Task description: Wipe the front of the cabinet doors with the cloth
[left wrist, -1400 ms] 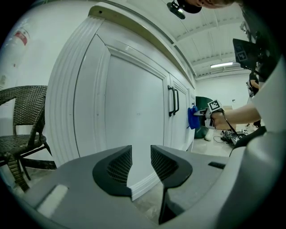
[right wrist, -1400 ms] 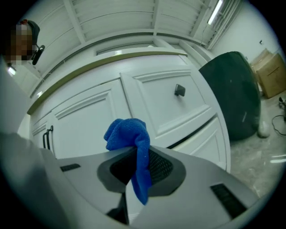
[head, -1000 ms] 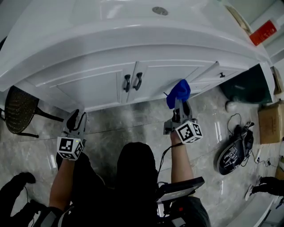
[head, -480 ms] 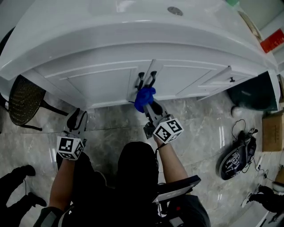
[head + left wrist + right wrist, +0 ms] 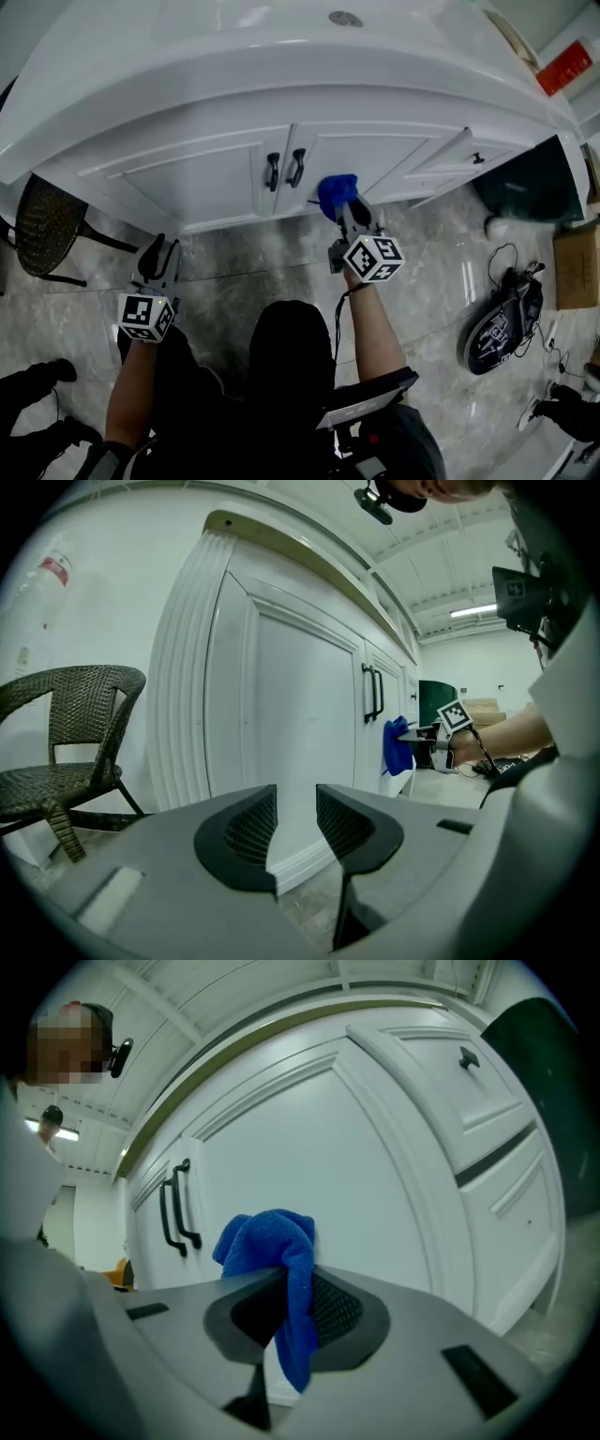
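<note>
cloth: bright blue, terry-textured, bunched into a rounded wad above the jaws, with one tail hanging down between them. it sits against the white right cabinet door, just right of the two black handles.
right gripper: jaws clamped on the cloth.
left gripper: jaws a narrow gap apart with nothing between them, held low before the left door, well apart from the cloth.

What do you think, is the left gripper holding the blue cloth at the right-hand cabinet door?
No, the right gripper holds the blue cloth at the right-hand cabinet door, as the right gripper view shows; the left gripper is open and empty.
</note>
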Demonstrator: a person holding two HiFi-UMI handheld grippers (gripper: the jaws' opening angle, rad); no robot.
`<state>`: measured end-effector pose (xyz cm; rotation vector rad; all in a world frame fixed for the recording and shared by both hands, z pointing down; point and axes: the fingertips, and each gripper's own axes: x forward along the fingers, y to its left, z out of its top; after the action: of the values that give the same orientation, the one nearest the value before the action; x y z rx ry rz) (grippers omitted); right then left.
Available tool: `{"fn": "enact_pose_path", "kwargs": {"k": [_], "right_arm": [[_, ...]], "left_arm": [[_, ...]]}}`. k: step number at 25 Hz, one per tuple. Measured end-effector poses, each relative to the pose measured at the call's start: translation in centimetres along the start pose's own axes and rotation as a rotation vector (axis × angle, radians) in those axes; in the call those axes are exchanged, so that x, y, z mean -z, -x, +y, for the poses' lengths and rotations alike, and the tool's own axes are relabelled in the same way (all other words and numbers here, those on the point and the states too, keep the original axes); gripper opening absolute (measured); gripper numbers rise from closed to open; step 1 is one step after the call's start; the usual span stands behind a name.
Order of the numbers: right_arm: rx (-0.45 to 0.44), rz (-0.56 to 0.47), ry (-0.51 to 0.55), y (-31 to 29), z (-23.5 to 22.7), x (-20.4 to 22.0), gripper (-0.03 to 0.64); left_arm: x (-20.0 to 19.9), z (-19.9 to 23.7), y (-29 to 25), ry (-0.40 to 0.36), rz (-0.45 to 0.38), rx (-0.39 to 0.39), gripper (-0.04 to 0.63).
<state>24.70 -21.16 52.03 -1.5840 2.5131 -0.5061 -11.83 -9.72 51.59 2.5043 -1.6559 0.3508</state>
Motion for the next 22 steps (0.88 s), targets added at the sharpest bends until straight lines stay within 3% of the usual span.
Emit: {"fn": "enact_pose_path", "kwargs": {"k": [4,8,13,16,22], "right_arm": [[0.143,-0.025,-0.004,2.4,-5.4,-1.6,0.057],[0.289,-0.081,-0.072,5.7,-11.2,-3.2,0.057],[0.334,-0.104,-0.117,8.8,-13.6,-3.6,0.055],[0.240,-0.083,-0.105,8.1,-10.4,-2.7,0.055],[-0.097,0.058,-0.058,4.1,1.9,3.0,0.057]], "left_arm": [[-0.4,-0.9,-0.6,-0.005,-0.003,0.014,0.132],[-0.5,-1.7,-1.4,-0.016,-0.004,0.032,0.132],[-0.6,-2.3,-1.9,-0.016,-0.008,0.047,0.132],[-0.6,-2.4,-2.1,-0.013,-0.009,0.054,0.132],[-0.3,-1.9,-1.6,-0.004,-0.011,0.053,0.132]]}}
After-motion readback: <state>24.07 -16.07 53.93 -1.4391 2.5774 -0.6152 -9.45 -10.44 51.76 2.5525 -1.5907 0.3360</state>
